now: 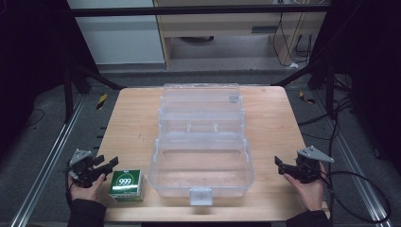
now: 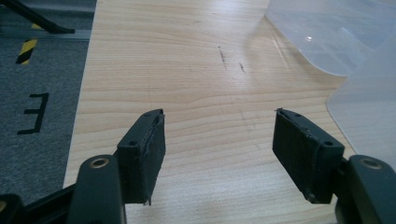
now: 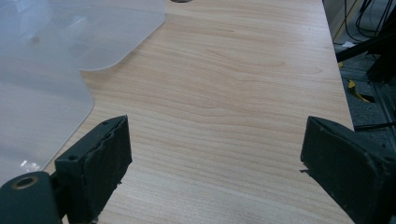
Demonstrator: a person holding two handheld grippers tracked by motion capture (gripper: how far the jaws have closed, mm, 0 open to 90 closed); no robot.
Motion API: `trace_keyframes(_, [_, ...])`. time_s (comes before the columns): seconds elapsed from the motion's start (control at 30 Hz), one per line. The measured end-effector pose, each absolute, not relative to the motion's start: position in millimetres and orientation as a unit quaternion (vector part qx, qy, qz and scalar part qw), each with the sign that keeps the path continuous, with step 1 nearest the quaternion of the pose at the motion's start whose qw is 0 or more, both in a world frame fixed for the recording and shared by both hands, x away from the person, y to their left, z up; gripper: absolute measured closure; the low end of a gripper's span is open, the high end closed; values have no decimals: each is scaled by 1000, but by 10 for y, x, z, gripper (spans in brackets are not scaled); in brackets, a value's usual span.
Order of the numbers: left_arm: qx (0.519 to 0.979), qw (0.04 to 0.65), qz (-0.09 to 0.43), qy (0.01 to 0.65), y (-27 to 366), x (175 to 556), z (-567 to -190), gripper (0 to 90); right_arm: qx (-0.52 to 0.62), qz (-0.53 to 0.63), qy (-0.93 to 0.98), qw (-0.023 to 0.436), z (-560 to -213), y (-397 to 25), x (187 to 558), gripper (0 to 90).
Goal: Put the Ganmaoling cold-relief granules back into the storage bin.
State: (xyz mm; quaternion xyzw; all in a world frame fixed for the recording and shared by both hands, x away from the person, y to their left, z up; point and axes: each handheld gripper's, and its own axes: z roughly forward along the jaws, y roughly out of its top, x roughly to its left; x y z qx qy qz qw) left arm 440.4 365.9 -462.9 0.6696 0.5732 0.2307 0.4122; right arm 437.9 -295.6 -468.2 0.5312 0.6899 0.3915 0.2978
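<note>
Left hand-held gripper [image 1: 108,167], jaws wide and empty, sits lower left beside our green box [image 1: 126,185]

Right hand-held gripper [image 1: 281,165], equally spread and empty, waits lower right, leaving the open clear case [image 1: 201,163] on the table [image 1: 274,118] free for loading

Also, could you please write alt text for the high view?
A clear plastic box lies open in the middle of a wooden table. A person holds the open left gripper beside a green and white carton, and the open right gripper right of the box.
</note>
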Motion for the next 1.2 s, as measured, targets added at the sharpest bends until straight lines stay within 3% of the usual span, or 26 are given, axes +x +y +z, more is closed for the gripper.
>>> trace_keyframes(0.33, [694, 433, 217, 532, 3639, 4389, -4436, 318, 518, 373, 710, 300, -4711, -2920, 4383, 83])
trace_keyframes(1.2, [815, 406, 155, 382, 3587, 4403, -3901, 222, 509, 352, 719, 315, -4726, -2920, 4377, 58])
